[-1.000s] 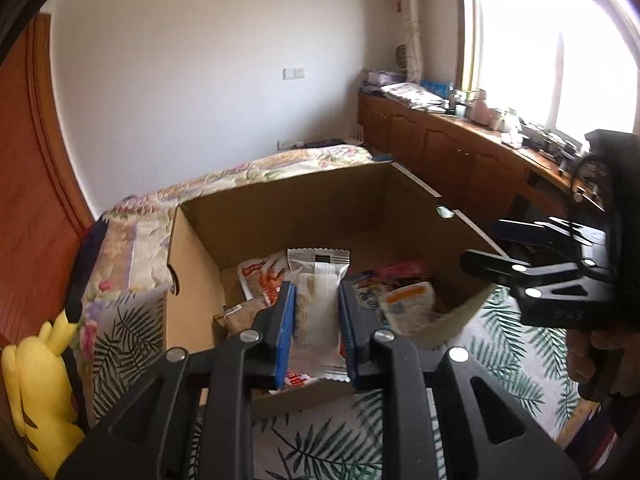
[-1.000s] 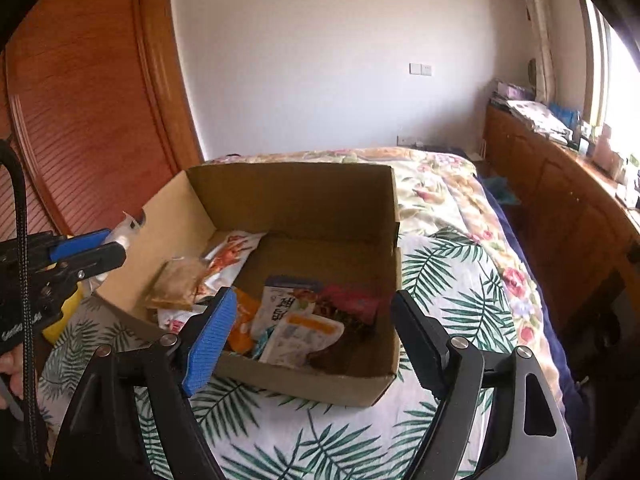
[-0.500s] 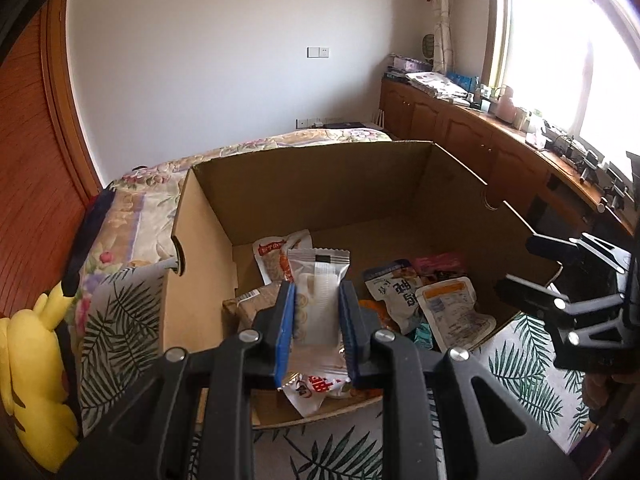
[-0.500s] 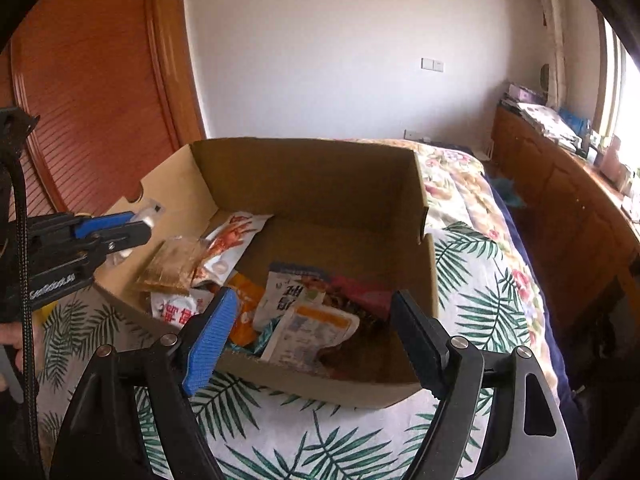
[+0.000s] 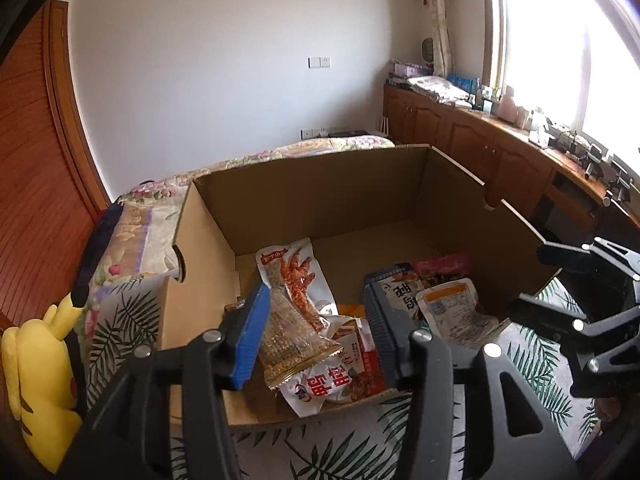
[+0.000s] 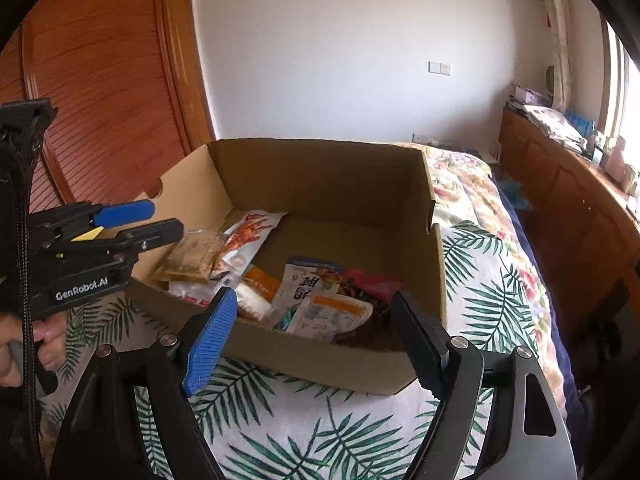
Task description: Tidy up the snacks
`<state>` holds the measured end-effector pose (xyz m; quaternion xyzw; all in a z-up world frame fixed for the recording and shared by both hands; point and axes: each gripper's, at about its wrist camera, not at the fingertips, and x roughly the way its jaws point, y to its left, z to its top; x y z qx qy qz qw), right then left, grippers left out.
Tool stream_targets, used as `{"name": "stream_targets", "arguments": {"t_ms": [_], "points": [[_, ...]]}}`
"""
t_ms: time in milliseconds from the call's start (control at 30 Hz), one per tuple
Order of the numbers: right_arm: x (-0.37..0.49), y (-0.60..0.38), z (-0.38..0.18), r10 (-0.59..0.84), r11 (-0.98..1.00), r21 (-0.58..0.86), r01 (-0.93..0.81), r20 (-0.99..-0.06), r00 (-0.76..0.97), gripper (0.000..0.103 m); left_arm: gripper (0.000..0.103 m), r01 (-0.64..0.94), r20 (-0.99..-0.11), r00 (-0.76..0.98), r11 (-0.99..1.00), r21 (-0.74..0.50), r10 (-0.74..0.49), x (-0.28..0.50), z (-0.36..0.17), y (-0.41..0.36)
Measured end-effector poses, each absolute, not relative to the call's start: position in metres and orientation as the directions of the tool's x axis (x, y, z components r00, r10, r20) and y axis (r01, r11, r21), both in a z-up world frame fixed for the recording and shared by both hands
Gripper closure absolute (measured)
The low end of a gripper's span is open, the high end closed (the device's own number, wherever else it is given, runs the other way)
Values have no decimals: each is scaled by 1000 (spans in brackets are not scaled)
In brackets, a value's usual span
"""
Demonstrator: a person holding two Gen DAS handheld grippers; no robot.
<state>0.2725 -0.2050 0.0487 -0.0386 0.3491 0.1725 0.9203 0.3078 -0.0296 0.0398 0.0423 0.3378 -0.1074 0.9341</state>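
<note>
Snacks are all piled in the near half of an open cardboard box [image 5: 320,204] sitting on a leaf-print bedspread [image 6: 320,432]. There's a chicken-feet pouch [image 5: 298,276] leaning toward the left wall, a clear-wrapped brown bar [image 5: 294,340] lying over a red and white packet [image 5: 340,380], plus a white pouch with an orange top [image 5: 452,312] on the right side.

The left gripper [image 5: 316,332] hangs over the near left corner of the box; its jaws have just been opening and nothing is pinched, the brown bar just sits below the gap. The right gripper [image 6: 312,336] is spread wide and empty, hovering by the near wall.

Yellow plush toy [image 5: 40,380] sits off to the left of the box.
</note>
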Motion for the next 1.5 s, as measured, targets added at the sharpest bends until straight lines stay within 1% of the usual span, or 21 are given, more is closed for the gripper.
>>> {"name": "stream_targets", "arguments": {"t_ms": [333, 467, 600, 667, 700, 800, 867, 967, 1033, 1167, 1233, 1333, 1500], "points": [[241, -206, 68, 320, 927, 48, -373, -619, 717, 22, 53, 249, -614, 769, 968, 37, -175, 279, 68, -17], [228, -206, 78, 339, 920, 52, -388, -602, 722, 22, 53, 269, -598, 777, 963, 35, -195, 263, 82, -13], [214, -204, 85, 356, 913, 51, -404, -584, 729, 22, 50, 300, -574, 788, 953, 40, -224, 241, 93, -13], [206, -203, 87, 360, 911, 46, -410, -576, 734, 22, 48, 315, -565, 790, 948, 43, -237, 228, 97, -14], [203, -203, 88, 362, 910, 45, -413, -572, 736, 22, 45, 322, -558, 794, 945, 48, -242, 222, 99, -15], [191, -204, 88, 359, 913, 41, -407, -557, 749, 21, 33, 323, -522, 822, 942, 93, -230, 198, 101, -18], [185, -204, 86, 358, 914, 39, -404, -547, 757, 20, 31, 323, -498, 836, 940, 110, -229, 183, 101, -18], [175, -208, 82, 352, 918, 40, -395, -539, 765, 18, 29, 316, -487, 844, 942, 112, -225, 166, 98, -18], [170, -211, 80, 351, 920, 44, -390, -537, 767, 17, 23, 313, -479, 848, 944, 103, -229, 154, 95, -17], [157, -219, 75, 350, 924, 62, -377, -534, 770, 15, 19, 301, -469, 856, 947, 111, -217, 136, 90, -19], [150, -222, 73, 348, 926, 67, -371, -528, 775, 14, 12, 285, -455, 867, 951, 118, -203, 126, 87, -18], [139, -229, 70, 347, 931, 88, -356, -522, 779, 13, 8, 268, -447, 872, 959, 92, -200, 113, 83, -14], [124, -235, 70, 336, 935, 84, -344, -518, 786, 12, 6, 221, -442, 881, 973, 65, -170, 94, 79, -13]]}}
